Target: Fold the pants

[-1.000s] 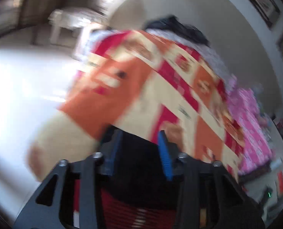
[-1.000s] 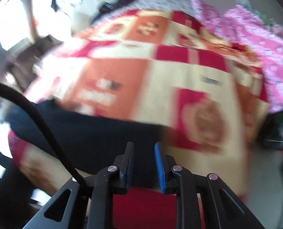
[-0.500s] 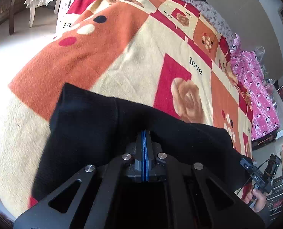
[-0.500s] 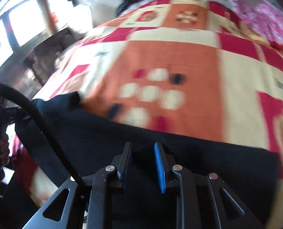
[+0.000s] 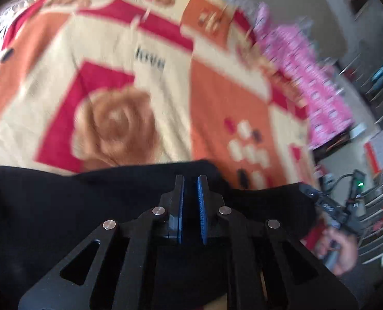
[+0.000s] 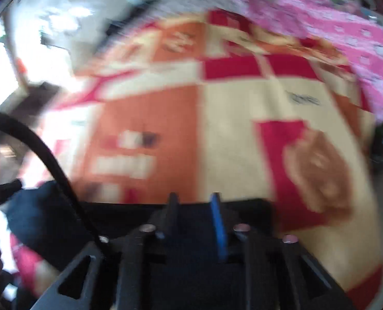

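The black, soft knit pants are spread across the near edge of the bed, on the orange, red and cream patchwork fleece blanket, presumably so that the flat blanket can serve as a folding surface. In the left wrist view, the left claw is seen released, a narrow gap showing between its blue-padded fingers, with no cloth visibly pinched; it is held just over the far edge of the dark fabric. In the right wrist view, the right claw is likewise parted, more widely, and is poised above the same edge of the pants. Both claws are judged to be placed along that edge so that it can be gripped or let go at two points and the cloth moved evenly. The garment is seen as a broad, matte, nearly featureless dark band; seams and waistband cannot be made out through the blur. A pink patterned cloth is seen beyond the blanket.
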